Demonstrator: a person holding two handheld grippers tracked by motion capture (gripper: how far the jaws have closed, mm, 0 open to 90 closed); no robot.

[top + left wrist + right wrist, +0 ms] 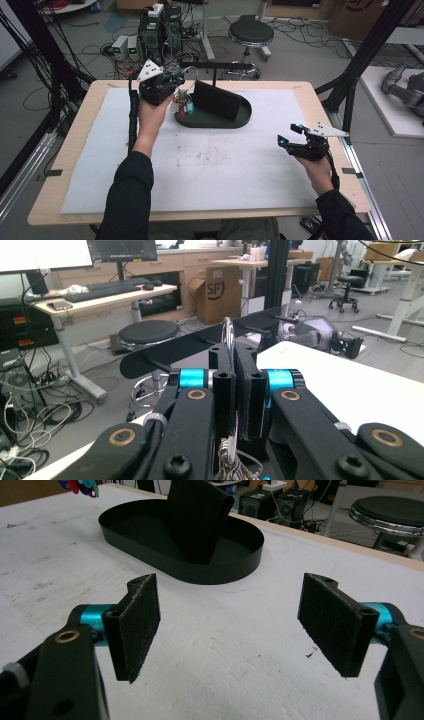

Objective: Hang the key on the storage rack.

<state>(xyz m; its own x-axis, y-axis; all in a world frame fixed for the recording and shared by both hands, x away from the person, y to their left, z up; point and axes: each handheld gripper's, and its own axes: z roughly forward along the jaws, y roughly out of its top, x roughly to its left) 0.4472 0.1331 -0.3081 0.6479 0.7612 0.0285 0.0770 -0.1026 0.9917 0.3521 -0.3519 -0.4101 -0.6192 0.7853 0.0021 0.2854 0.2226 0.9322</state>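
L gripper (167,90) is up at the far-left end of the black oval tray (245,116), jaws clamped tight on a metal key ring (228,347); in the left gripper view the ring stands on edge between the pads, its top arc sticking up past the tips, its plane running fore-aft along the jaws. A bunch of keys w/ coloured tags (185,107) hangs below the gripper, just over the tray's left end; can't tell if the lowest tags touch the tray floor. So long axis of the bunch is roughly vertical, ring at top, tags pointing down. Behind it stands a hook rack (220,65), a flat black bar on a post w/ small pegs sticking out toward me. I read this as the carry step: keys lifted, heading for a peg. Next move, in my judgement: raise the ring to peg height, line its opening up w/ a peg, slide on, then release. Tight fit, ring plane must sit square to the peg. R gripper (291,136) sits low near the mat's right edge, well apart from the tray, jaws wide apart, nothing between them. White mat (225,170) otherwise bare.
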